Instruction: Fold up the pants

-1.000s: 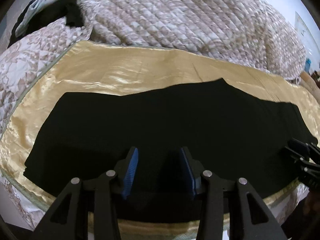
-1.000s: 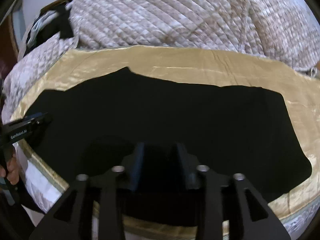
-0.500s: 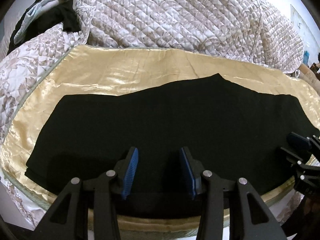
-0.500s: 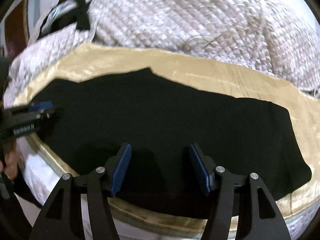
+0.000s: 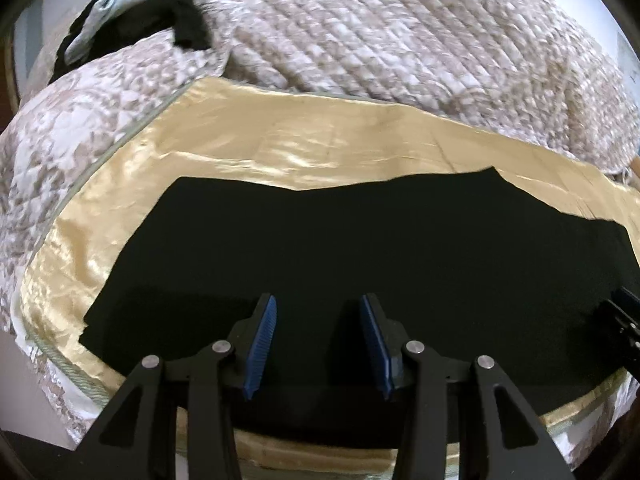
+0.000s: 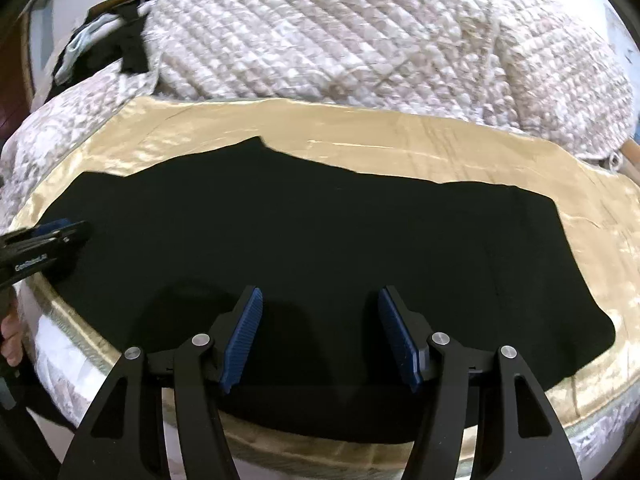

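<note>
Right gripper opened over one pants (seemingly untouched).

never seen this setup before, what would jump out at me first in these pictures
The black pants dominate, spread flat across a shiny gold sheet on the bed. Behind them a quilted beige blanket is heaped up. In the foreground of each view, blue-padded jaws stand open over the near edge of the pants, holding nothing.

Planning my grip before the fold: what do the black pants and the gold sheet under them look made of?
Black pants: matte, soft cloth, possibly knit or cotton; it shows no shine and no visible weave. Gold sheet: satin-like, probably slippery; it has glossy highlights along fine wrinkles.
</note>
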`<state>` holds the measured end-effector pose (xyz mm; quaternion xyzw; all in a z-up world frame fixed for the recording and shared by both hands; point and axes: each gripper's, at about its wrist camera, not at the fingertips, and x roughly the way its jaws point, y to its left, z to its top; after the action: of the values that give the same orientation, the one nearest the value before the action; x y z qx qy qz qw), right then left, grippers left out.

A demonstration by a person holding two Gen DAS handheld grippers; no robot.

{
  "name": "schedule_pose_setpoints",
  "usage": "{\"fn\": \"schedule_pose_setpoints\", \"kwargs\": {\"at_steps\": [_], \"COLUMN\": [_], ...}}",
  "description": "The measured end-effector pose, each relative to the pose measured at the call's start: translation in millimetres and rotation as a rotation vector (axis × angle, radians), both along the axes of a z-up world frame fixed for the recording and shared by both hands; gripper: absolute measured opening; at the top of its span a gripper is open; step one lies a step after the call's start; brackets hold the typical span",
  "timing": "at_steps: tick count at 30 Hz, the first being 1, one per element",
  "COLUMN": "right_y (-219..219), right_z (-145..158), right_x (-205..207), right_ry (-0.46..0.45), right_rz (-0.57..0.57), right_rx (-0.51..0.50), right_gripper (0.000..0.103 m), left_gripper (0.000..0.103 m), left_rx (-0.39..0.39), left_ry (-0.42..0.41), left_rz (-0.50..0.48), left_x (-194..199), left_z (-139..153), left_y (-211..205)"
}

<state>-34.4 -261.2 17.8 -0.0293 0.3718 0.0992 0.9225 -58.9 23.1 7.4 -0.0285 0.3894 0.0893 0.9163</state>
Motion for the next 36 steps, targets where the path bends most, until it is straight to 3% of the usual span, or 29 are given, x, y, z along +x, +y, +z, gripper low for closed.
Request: {"fn": "schedule_pose_setpoints", "kwargs": {"at_steps": [6,12,20,36], "right_y": [-6.1,-5.3,3.6,8.5], "right_z": [0.9,3.8,6.0,3.8], "right_x": [1.2,0.9,-3.5,-5.1], "right_ry": [0.002,-0.010,-0.027,-0.016], "right_rz": [-0.032,-0.014,0.031,0.049], "right_rx": [0.013,0.028,0.040,0.038], "right_gripper": [0.061,0.061,0.061,0.061], "left_gripper": [0.046,0.046,0.046,0.046], "left_rx": [-0.086,-0.128,-0.004,0.089], "left_ry": [-0.023,-0.069,-0.046,-0.011], "left_rz": [-0.019,-0.127,-0.127,-0.007], "left_x": [-2.1,-6.8,-4.5,-10.9], "left_z": [4.4,13.0,11.8,10.1], "left_y": [6.3,-9.0,-24.7,-0.2]}}
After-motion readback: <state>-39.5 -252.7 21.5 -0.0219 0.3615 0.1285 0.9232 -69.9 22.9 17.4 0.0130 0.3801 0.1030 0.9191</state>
